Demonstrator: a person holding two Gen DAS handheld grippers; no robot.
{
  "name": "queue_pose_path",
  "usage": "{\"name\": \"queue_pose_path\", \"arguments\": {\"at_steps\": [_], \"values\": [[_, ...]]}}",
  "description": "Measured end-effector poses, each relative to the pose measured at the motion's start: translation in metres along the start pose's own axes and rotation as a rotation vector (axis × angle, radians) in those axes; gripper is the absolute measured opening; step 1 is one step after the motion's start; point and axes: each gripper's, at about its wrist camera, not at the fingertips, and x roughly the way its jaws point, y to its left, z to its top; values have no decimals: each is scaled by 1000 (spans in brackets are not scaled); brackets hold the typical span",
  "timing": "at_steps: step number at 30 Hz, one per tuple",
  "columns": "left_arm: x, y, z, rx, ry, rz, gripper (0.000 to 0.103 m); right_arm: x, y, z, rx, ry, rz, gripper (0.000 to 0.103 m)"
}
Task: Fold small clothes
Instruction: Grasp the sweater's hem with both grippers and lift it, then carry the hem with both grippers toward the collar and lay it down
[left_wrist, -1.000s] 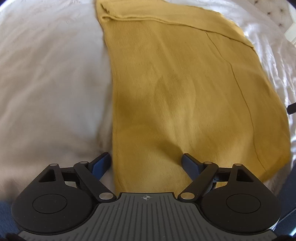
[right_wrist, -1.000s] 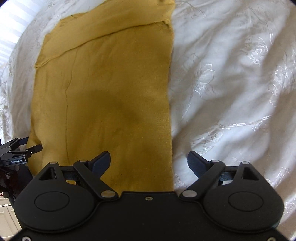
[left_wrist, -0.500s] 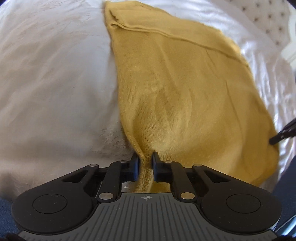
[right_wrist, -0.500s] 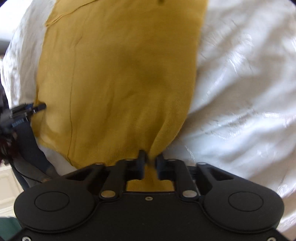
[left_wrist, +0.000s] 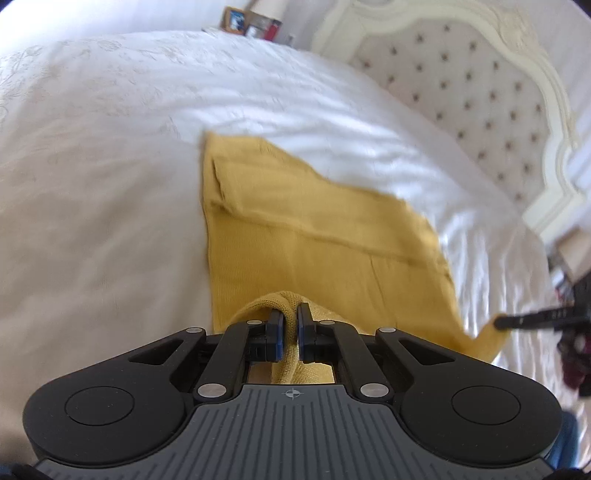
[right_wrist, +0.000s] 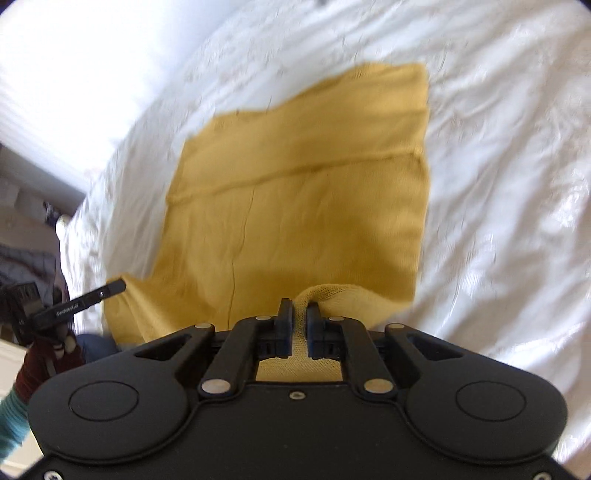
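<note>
The left hand-held gripper (left_wrist: 290, 321) is clenched on a pinched fold of the yellow garment (left_wrist: 306, 236) at its near left corner, and the right hand-held gripper (right_wrist: 299, 317) is clenched likewise on the near right corner. A second ago both were spread open over the flat near edge; since then that edge has been gripped, raised and carried forward, so the fold toward the far end is judged to be under way. The rest of the garment is seen lying flat on the white bedspread (left_wrist: 110, 184), a seam crossing its far part. Beyond it, a tufted headboard (left_wrist: 480, 92) is visible. Small white lettering on the left gripper's finger in the right view is too blurred to be read.
</note>
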Motion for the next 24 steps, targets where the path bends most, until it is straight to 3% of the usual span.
{"name": "queue_pose_path", "arguments": {"at_steps": [6, 12, 16, 18, 19, 20, 24], "values": [[17, 12, 32, -60, -119, 50, 6, 7, -18, 31, 97, -178, -35, 14], [34, 27, 54, -6, -162, 141, 6, 38, -39, 52, 190, -244, -73, 15], [32, 33, 44, 19, -106, 94, 10, 43, -50, 55, 202, -246, -73, 24], [30, 34, 33, 36, -55, 77, 29, 41, -53, 52, 202, -246, -63, 39], [30, 35, 26, 47, -32, 72, 37, 36, -56, 49, 196, -243, -59, 56], [30, 35, 18, 58, -10, 69, 37, 34, -57, 46, 187, -240, -56, 64], [30, 35, -5, 71, 59, 76, 37, 21, -60, 31, 165, -213, -60, 66]]}}
